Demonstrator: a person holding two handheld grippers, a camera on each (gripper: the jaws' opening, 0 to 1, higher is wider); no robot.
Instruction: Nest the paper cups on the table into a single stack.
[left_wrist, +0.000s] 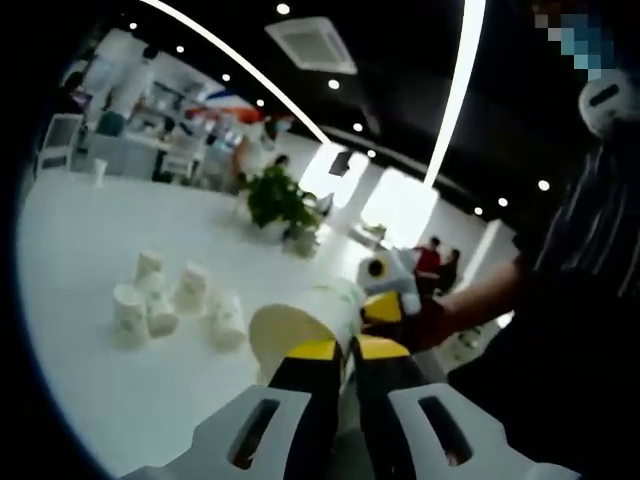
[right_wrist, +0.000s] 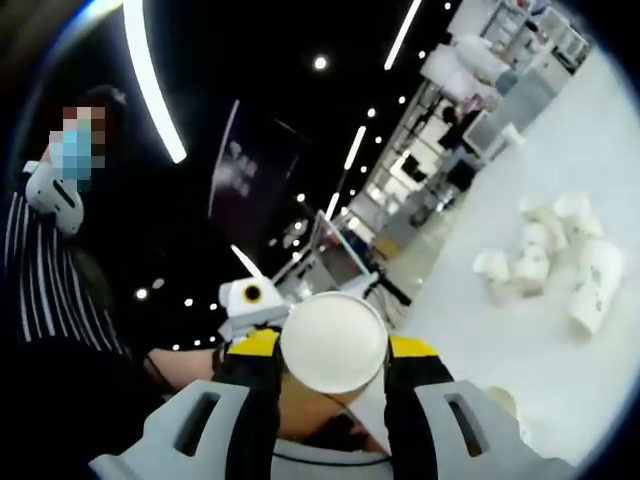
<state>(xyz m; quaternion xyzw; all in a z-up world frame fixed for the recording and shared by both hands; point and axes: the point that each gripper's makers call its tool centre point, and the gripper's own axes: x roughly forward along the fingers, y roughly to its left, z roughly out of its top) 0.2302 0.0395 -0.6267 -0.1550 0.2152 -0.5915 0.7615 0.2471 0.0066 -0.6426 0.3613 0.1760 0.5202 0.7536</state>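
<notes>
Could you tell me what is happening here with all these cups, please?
A person holds a gripper in each hand and is nesting paper cups. The left gripper has its fingers shut on a paper cup held sideways, mouth toward the camera. The right gripper grips another cup, its base facing the camera. The two grippers are close together. More loose cups wait in a cluster on the white table.

Count of items visible:

- White paper cups on the white table (left_wrist: 70, 260), far-left cluster (left_wrist: 160, 300): about six; some overlap, so the exact count is uncertain.
- White paper cups held near the camera: one (left_wrist: 310, 325).
- Green potted plants, far side: one (left_wrist: 278, 200).
- Two-jaw grippers: two, the left gripper (left_wrist: 345, 350) and the right gripper (right_wrist: 335, 350).
</notes>
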